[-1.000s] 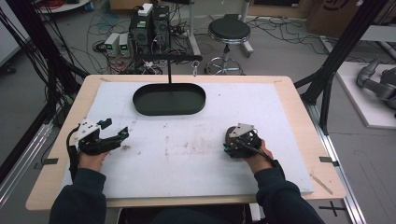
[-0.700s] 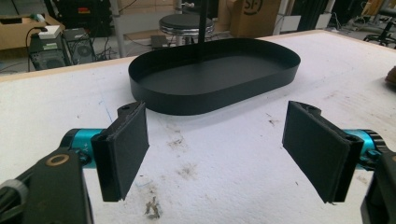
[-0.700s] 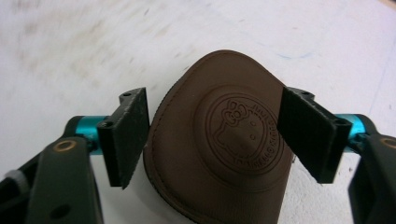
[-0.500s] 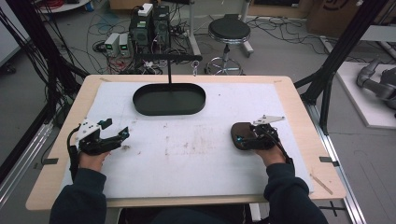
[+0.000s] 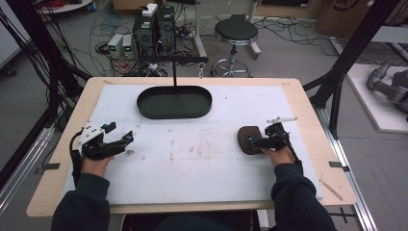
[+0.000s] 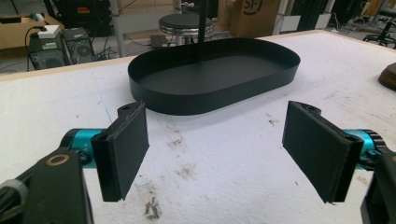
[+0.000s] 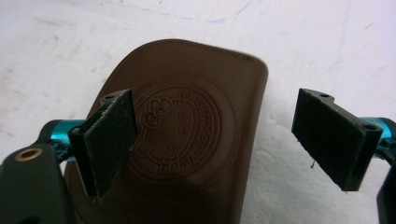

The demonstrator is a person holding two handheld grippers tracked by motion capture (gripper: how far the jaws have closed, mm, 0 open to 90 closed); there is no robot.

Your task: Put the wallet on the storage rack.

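Note:
A flat brown leather-like piece [image 5: 246,139] with an embossed cartoon stamp [image 7: 187,130] lies on the white mat at the right. My right gripper [image 5: 252,140] points left at it. In the right gripper view the right gripper [image 7: 224,140] hovers over the piece, one jaw above it and the other over the mat. Its jaws have just been opening; neither pad presses on the piece. At the left, my left gripper [image 5: 126,139] rests open and holds nothing. The left gripper [image 6: 217,154] faces the black oval tray [image 6: 215,100], with the brown piece [image 6: 389,77] at the far right.
The black oval tray [image 5: 144,108] stands at the back middle of the mat, with a thin black post and crossbar [image 5: 174,60] rising from it. The white mat [image 5: 202,163] covers most of the wooden table. A stool and electronics stand on the floor beyond.
My right hand has shifted to the right and turned, leaving the brown piece uncovered in front of its jaws. My left hand has stayed put.

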